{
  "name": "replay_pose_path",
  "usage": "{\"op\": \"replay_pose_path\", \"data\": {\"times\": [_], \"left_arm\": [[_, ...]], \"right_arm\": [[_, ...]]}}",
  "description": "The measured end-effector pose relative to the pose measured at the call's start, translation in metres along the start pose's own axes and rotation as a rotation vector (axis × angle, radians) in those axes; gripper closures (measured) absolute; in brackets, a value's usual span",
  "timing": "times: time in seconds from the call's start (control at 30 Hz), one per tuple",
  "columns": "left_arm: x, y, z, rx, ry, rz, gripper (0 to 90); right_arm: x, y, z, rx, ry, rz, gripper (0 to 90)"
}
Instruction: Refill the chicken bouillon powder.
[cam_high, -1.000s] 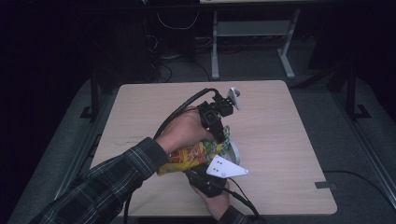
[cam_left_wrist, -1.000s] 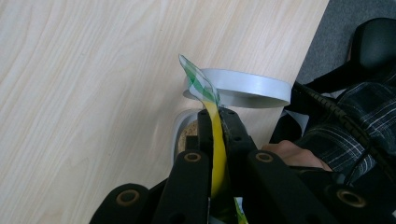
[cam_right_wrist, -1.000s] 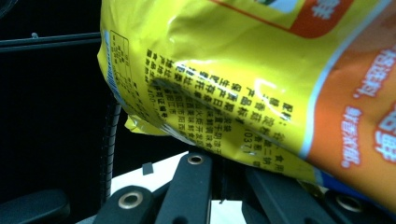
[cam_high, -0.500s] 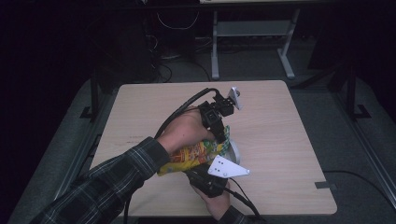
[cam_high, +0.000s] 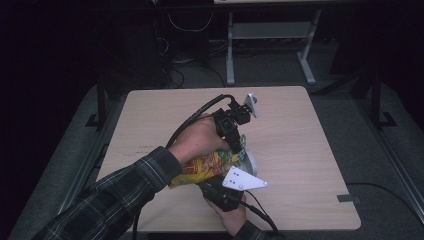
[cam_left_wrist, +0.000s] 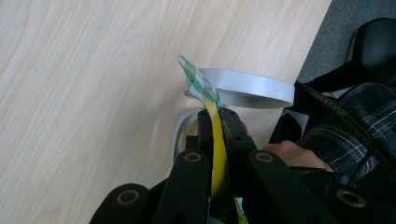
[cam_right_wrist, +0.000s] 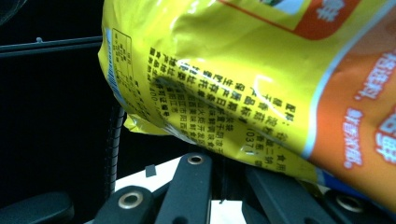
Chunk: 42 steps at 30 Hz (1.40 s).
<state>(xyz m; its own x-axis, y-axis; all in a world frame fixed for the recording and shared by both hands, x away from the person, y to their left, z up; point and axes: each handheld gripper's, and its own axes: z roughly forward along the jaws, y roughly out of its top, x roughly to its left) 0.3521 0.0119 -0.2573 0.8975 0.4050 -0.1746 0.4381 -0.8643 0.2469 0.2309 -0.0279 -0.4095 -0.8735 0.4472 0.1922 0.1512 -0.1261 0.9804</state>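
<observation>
A yellow and orange snack bag (cam_high: 207, 165) hangs tilted over the table's front middle. My left gripper (cam_high: 239, 145) is shut on the bag's green and white top edge (cam_left_wrist: 198, 84), pinched between its jaws (cam_left_wrist: 212, 114). Just under that edge sits a pale grey bowl (cam_high: 251, 161), its rim (cam_left_wrist: 252, 88) curving past the bag, with something brown (cam_left_wrist: 189, 140) inside. My right gripper (cam_high: 220, 192) is below the bag's lower end. In the right gripper view the printed bag (cam_right_wrist: 261, 79) covers the fingertips, and the jaws stand close together on it.
The wooden table (cam_high: 300, 140) has bare room to the right and at the back. Its front edge lies close behind the right hand (cam_high: 232, 217). A plaid sleeve (cam_high: 125, 195) crosses the front left. Cables (cam_high: 195, 120) trail from the left gripper.
</observation>
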Motion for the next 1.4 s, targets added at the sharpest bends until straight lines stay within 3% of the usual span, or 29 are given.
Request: {"op": "replay_pose_path", "data": {"times": [1.4], "left_arm": [[0.0019,0.0020,0.0022,0.018,-0.002,-0.010,88.4]], "right_arm": [[-0.0013,-0.0008,-0.0003,0.003,0.006,-0.001,90.0]]}}
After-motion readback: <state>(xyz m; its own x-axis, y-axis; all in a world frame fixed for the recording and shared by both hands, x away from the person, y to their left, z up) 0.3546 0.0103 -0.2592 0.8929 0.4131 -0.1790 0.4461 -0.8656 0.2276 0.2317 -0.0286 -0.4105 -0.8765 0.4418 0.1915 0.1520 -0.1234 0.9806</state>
